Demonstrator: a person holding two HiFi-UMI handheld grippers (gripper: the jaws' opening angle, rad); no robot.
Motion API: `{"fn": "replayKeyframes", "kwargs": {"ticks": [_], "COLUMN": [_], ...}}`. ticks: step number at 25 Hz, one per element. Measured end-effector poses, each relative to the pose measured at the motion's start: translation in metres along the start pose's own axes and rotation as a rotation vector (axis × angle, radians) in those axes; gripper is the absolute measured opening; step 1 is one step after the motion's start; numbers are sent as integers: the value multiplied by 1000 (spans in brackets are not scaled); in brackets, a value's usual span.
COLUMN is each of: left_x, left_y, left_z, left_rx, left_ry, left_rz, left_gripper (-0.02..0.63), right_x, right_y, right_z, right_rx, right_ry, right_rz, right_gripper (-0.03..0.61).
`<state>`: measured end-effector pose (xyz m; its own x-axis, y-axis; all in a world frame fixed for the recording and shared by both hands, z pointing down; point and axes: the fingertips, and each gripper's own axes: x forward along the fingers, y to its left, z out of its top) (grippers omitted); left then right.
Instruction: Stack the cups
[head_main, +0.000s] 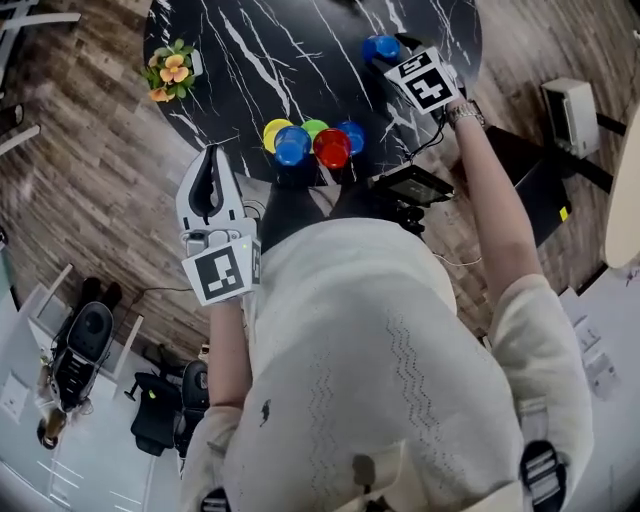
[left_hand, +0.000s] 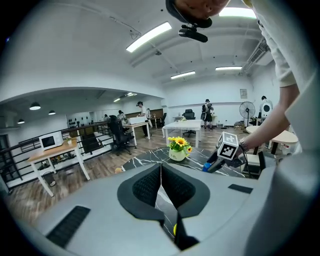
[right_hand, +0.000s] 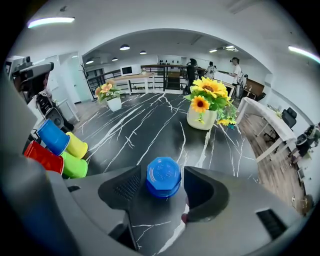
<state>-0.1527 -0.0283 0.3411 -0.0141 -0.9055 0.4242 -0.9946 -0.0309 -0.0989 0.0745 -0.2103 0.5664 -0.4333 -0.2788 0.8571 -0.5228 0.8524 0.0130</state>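
A blue cup (right_hand: 163, 176) stands upside down on the black marble table (right_hand: 150, 130), between the jaws of my right gripper (right_hand: 163, 191). The jaws are spread wide and do not press on it. In the head view this blue cup (head_main: 381, 47) sits far out on the table, just ahead of the right gripper (head_main: 398, 58). A cluster of cups lies at the near edge: yellow (head_main: 272, 133), blue (head_main: 292, 146), green (head_main: 315, 127), red (head_main: 332, 148) and another blue (head_main: 352, 135). My left gripper (head_main: 208, 165) is shut and empty, off the table's near-left edge.
A pot of orange flowers (head_main: 172, 72) stands at the table's far left. A sunflower pot (right_hand: 202, 117) sits beyond the blue cup. A black device (head_main: 412, 184) hangs by the person's waist. Wooden floor surrounds the round table, with desks and chairs farther off.
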Motion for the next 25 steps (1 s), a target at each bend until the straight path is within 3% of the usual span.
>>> {"fn": "replayKeyframes", "kwargs": {"ticks": [10,25], "left_x": [-16,-33], "left_y": [7,-3], "left_z": [-15,-19], "left_rx": [-18,4], "left_ry": [13,-32], "left_rz": [38,-41], "left_gripper": [25,25], "right_x": [4,-54], "right_y": [0,8], "right_z": [-6,0], "right_rx": [-20,-13], "right_ry": [22,-53], "right_rz": [-25,-116], "right_gripper": [232,232]}}
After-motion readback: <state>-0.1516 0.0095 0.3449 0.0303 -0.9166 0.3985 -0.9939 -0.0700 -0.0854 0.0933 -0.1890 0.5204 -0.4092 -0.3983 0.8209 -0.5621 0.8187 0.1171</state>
